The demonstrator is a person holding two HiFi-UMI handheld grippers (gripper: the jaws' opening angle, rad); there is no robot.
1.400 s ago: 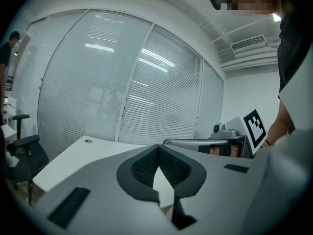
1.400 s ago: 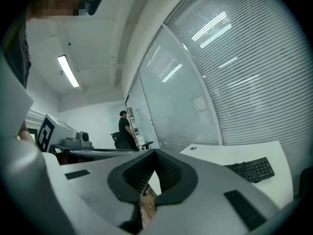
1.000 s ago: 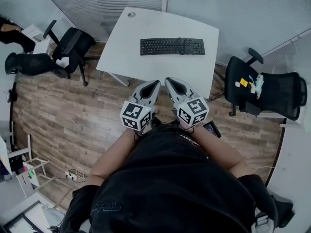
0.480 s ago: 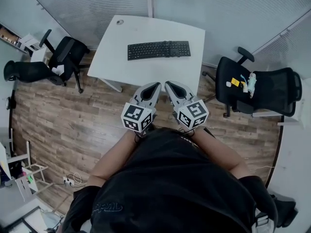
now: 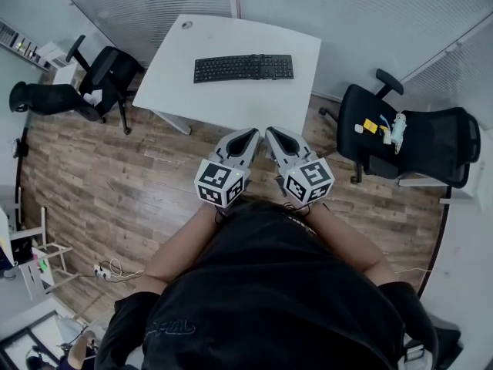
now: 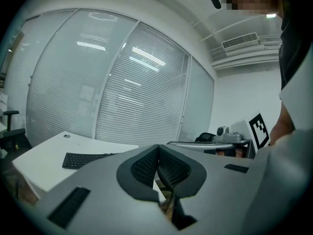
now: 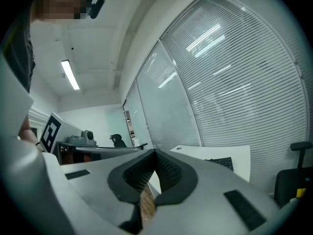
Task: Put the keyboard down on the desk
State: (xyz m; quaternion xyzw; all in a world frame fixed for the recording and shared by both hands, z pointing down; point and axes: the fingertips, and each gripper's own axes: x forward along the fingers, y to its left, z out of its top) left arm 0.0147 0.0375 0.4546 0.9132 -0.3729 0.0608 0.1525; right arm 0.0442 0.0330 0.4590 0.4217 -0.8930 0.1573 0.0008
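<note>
A black keyboard (image 5: 243,68) lies flat on the white desk (image 5: 231,99), also seen as the keyboard (image 6: 88,159) in the left gripper view and the keyboard (image 7: 221,163) in the right gripper view. Both grippers are held side by side close to the person's chest, well short of the desk. My left gripper (image 5: 248,137) is shut with nothing between its jaws, and my right gripper (image 5: 272,134) is shut and empty too. Each shows its marker cube toward the head camera.
A black office chair (image 5: 400,141) with small items on its seat stands right of the desk. Another black chair (image 5: 104,79) stands at the desk's left. Wood flooring (image 5: 115,183) lies between the person and the desk. Blinds cover the glass wall (image 5: 154,6) behind.
The head view has shifted, so the desk and keyboard sit further left and higher in frame. The two grippers stay together in front of the chest, both shut.
</note>
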